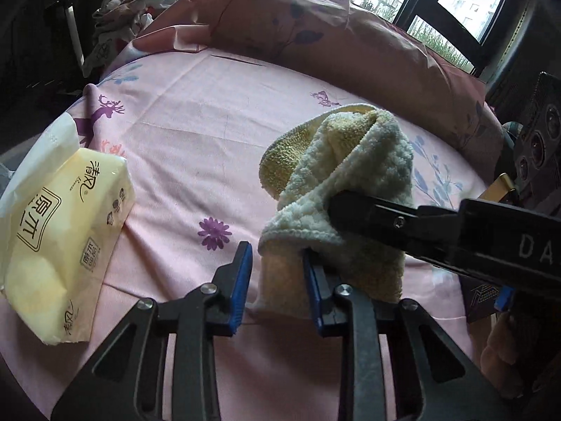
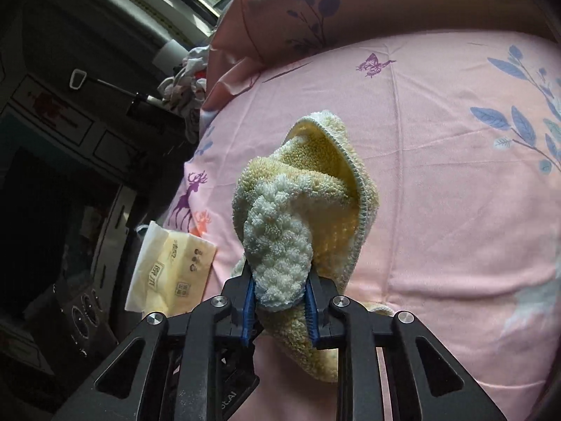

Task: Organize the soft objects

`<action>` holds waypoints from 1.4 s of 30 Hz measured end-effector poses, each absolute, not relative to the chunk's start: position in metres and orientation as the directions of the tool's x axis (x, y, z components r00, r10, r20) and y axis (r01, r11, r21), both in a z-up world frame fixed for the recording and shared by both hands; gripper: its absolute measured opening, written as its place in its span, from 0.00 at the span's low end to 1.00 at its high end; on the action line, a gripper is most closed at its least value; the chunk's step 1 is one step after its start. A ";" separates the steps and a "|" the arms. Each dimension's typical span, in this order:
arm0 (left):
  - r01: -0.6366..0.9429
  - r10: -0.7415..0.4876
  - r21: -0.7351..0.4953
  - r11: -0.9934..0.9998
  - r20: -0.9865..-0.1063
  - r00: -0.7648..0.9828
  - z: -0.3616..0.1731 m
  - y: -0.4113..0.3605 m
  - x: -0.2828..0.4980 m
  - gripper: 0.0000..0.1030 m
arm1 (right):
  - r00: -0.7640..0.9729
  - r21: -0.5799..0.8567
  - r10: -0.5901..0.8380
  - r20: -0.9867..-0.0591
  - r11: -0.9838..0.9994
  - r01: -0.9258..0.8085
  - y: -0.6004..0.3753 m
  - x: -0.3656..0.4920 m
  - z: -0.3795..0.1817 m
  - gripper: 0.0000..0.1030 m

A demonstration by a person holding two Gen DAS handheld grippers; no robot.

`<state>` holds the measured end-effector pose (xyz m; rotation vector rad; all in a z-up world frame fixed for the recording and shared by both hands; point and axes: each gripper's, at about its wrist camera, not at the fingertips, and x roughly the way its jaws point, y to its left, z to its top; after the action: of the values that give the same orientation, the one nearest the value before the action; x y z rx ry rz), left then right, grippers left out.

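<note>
Left wrist view: left tool [image 1: 277, 266] sits low in the frame, its blue pads on either side of the towel's [image 1: 336, 189] lower hem; the hem is pinched between them, so this tool is clenched on the towel.
Seen only here, arm: right tool [image 1: 333, 207] enters from the right edge as a black bar, its tip buried in the towel's upper fold.
Seen only here, window: panes [image 1: 470, 3] show behind the pillow [image 1: 315, 35].
Tissue pack: yellow pack [image 1: 66, 228] lies on the bed sheet [image 1: 196, 133], well left of the towel.
Right wrist view: right tool [image 2: 280, 298] is clenched on a pale, nubby fold of the towel [image 2: 301, 203], pads pressing both sides.
Seen only here, furniture: dark cabinet [image 2: 52, 122] stands left of the bed.
Tissue pack, second angle: pack [image 2: 171, 273] lies near the bed edge.
Towel appearance: terry cloth, yellow on one face and cream on the other, stitched hem, bunched and raised off the pink printed sheet [image 2: 438, 175].
</note>
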<state>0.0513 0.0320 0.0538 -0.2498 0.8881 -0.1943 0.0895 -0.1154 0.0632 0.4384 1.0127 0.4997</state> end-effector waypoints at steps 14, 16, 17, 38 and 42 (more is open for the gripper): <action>0.292 -0.395 -0.267 0.919 -0.583 0.710 0.155 -0.038 -0.014 0.23 | 0.688 0.548 0.532 -0.493 0.805 -0.229 -0.192 -0.016 0.155 0.24; 0.329 -0.421 -0.263 0.907 -0.565 0.709 0.167 -0.055 -0.020 0.23 | 0.720 0.543 0.512 -0.469 0.810 -0.222 -0.211 -0.029 0.167 0.24; 0.350 -0.433 -0.255 0.901 -0.560 0.706 0.172 -0.065 -0.022 0.23 | 0.735 0.542 0.497 -0.461 0.814 -0.210 -0.220 -0.034 0.172 0.25; 0.700 -0.597 -0.112 0.706 -0.625 0.502 0.167 -0.317 -0.036 0.52 | 0.907 0.654 0.043 -0.419 0.707 0.269 -0.443 -0.115 0.142 0.25; 0.725 -0.601 -0.107 0.680 -0.648 0.468 0.156 -0.341 -0.037 0.69 | 0.884 0.675 0.003 -0.468 0.646 0.355 -0.471 -0.119 0.123 0.30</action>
<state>-0.0374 -0.3407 0.1563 0.1936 0.7119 -0.8195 -0.1185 -0.4706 0.1229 0.8511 0.4566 -0.2088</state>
